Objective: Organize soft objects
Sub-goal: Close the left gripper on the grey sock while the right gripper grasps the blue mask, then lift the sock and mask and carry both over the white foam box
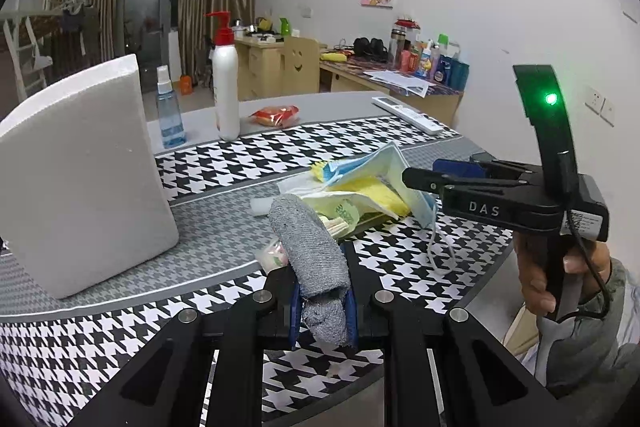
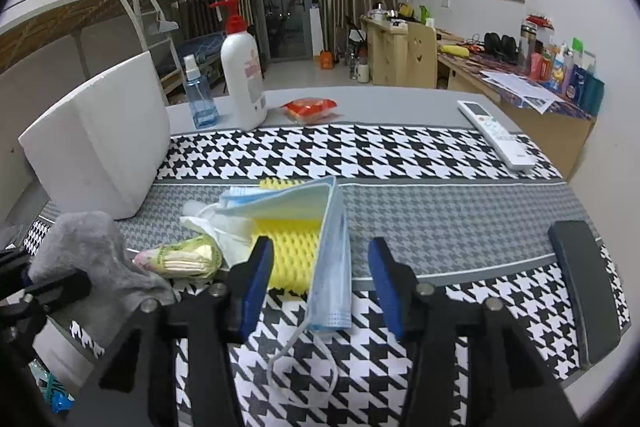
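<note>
A: The left gripper (image 1: 322, 311) pinches one grey cloth (image 1: 310, 247) above the table (image 1: 224, 239); the cloth's long axis runs away from the camera, lower end hidden behind the pads.

B: And the right gripper (image 2: 322, 283)?

A: Jaws apart, holding nothing. One blue face mask (image 2: 332, 259) lies between them on a yellow sponge (image 2: 294, 247), its ear loop trailing forward.

Blue packet (image 2: 54, 393) cut off at the lower-left edge.
</note>
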